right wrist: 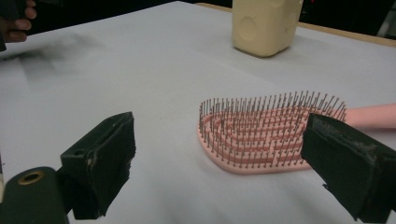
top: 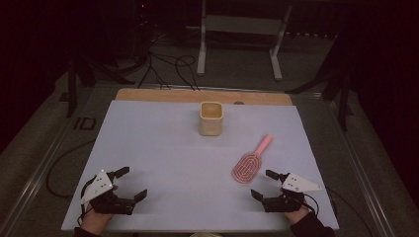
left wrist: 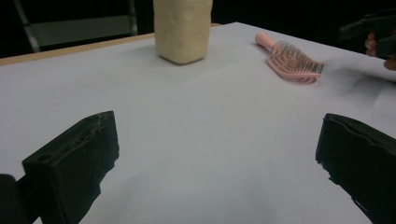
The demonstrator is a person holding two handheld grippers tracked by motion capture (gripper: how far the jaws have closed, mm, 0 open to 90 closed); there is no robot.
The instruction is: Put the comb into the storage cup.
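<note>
Closest to the person, both hand-held grippers rest at the front edge of the white table [top: 148, 148]. The right gripper [top: 269, 185] sits just short of the pink hairbrush [top: 249, 165], its jaws spread wide with nothing between them. Seen along those jaws, the hairbrush [right wrist: 266, 140] lies bristles up just ahead of the tips, the paddle head nearer and the handle running off beyond the right-hand jaw. The left gripper [top: 126, 185] is well apart from the brush, across the table's front, likewise spread wide and holding nothing; from its own camera the bare tabletop lies between the jaws, and the brush [left wrist: 292, 60] lies farther off to the right.

The brush looks like a light, stiff plastic piece, easy to lift but liable to skid on the smooth surface if nudged. The vented head is broad and covered in thin pins that would likely bend or give a poor seat for the pads. The plain, narrow handle [top: 264, 142], angled away from the head toward the far side, seems the better place to close on, across its width.

Beyond the brush, farther back and toward the table's middle, stands a cream square cup [top: 211, 118], upright and open-topped. Behind it the wooden table edge shows, then cables and a white metal frame on the floor.
</note>
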